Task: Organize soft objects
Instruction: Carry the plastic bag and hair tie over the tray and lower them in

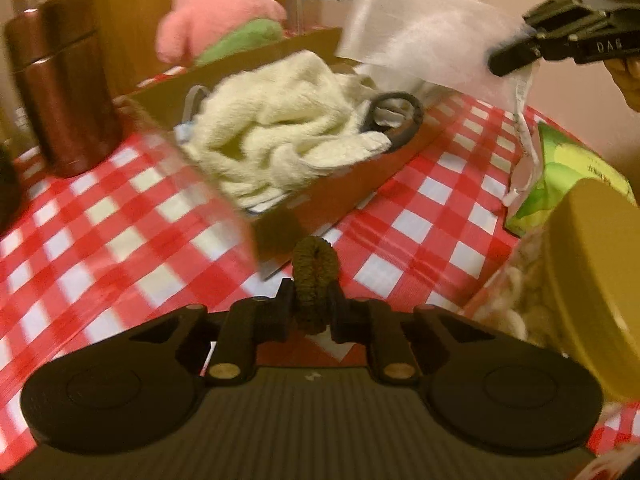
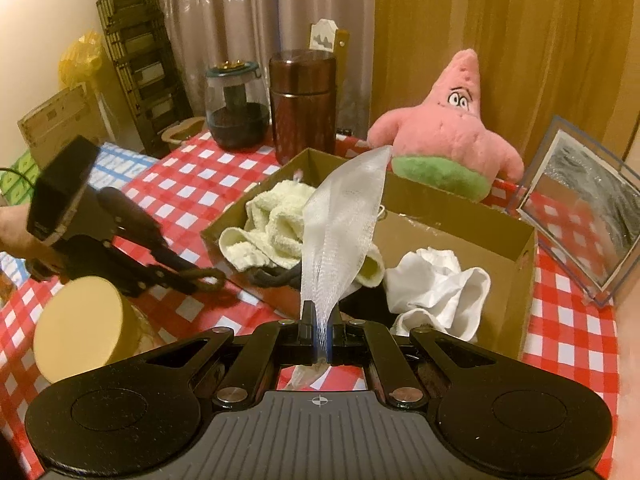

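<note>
My left gripper (image 1: 310,300) is shut on a dark olive scrunchie (image 1: 314,268), held just above the checked cloth in front of the cardboard box (image 1: 352,188). My right gripper (image 2: 320,330) is shut on a white face mask (image 2: 344,224), which stands up over the box's near wall. In the left wrist view the mask (image 1: 424,36) hangs at the upper right from the right gripper (image 1: 516,54). The box (image 2: 452,232) holds a cream towel (image 2: 272,224), a white cloth (image 2: 440,284) and a dark hair tie (image 1: 396,120). The left gripper (image 2: 212,278) shows at the left.
A pink star plush (image 2: 448,132) sits behind the box. A brown canister (image 2: 302,100) and glass jar (image 2: 236,108) stand at the back. A clear picture frame (image 2: 580,208) is on the right. A yellow-lidded jar (image 2: 80,324) and a green packet (image 1: 568,172) are nearby.
</note>
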A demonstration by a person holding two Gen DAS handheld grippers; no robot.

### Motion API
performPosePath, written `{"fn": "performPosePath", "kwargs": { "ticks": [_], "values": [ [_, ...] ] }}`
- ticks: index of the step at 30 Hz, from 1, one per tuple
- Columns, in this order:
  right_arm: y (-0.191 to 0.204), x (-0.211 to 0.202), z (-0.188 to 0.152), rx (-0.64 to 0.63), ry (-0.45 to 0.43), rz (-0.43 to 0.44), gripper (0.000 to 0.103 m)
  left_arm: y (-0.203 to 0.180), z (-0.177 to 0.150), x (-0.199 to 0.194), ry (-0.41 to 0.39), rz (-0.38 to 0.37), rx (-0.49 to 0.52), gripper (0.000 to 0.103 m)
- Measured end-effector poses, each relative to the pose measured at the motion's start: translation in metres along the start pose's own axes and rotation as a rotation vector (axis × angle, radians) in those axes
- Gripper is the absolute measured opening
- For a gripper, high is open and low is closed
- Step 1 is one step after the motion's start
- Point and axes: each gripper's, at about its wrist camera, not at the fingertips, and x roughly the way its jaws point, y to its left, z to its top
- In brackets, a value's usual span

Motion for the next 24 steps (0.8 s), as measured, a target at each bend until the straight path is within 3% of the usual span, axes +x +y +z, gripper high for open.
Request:
{"fn": "performPosePath", "kwargs": {
  "ticks": [12, 24],
  "values": [
    [0.003, -0.039, 0.009, 0.102, -0.046, -0.005, 0.004, -0.013, 0.010, -0.094, -0.072, 0.167, -0.271, 0.015],
    [0.004, -0.100, 0.008, 0.173, -0.082, -0.031, 0.004, -0.073, 0.039, -0.147, -0.121, 0.201, -0.408, 0.015]
  ]
}}
